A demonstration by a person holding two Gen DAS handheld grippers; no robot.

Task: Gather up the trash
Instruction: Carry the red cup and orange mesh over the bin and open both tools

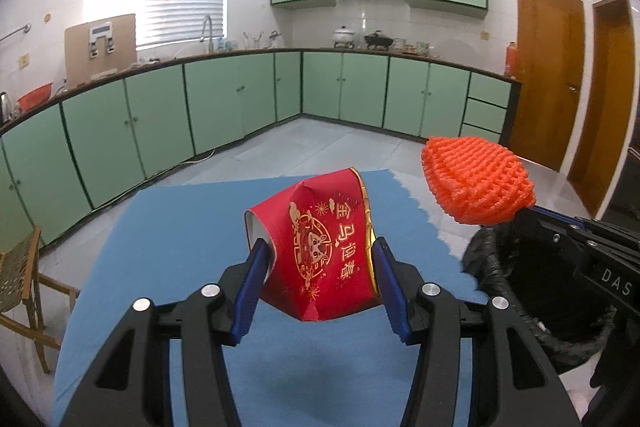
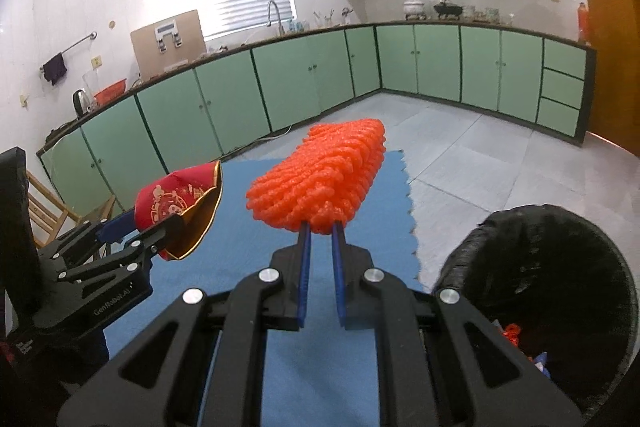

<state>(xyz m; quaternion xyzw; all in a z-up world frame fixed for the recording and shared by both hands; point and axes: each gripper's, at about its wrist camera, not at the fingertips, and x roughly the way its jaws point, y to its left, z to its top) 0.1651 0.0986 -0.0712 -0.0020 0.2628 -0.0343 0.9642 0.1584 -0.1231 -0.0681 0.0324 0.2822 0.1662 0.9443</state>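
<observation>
My left gripper (image 1: pixel 318 255) is shut on a crushed red paper cup (image 1: pixel 320 247) with gold print, held above the blue mat (image 1: pixel 180 235). The cup also shows at the left of the right wrist view (image 2: pixel 176 203). My right gripper (image 2: pixel 321 227) is shut on an orange foam fruit net (image 2: pixel 320 175), held above the mat's right side; the net also shows in the left wrist view (image 1: pixel 476 179). A black-lined trash bin (image 2: pixel 552 267) stands right of the mat, with some trash inside; it also shows in the left wrist view (image 1: pixel 540 307) under the right gripper.
The blue mat (image 2: pixel 320 367) covers the table. Green cabinets (image 1: pixel 224 99) line the far walls across a tiled floor (image 2: pixel 460 155). A wooden chair (image 1: pixel 24 287) stands left of the table. A wooden door (image 1: pixel 548 75) is at the right.
</observation>
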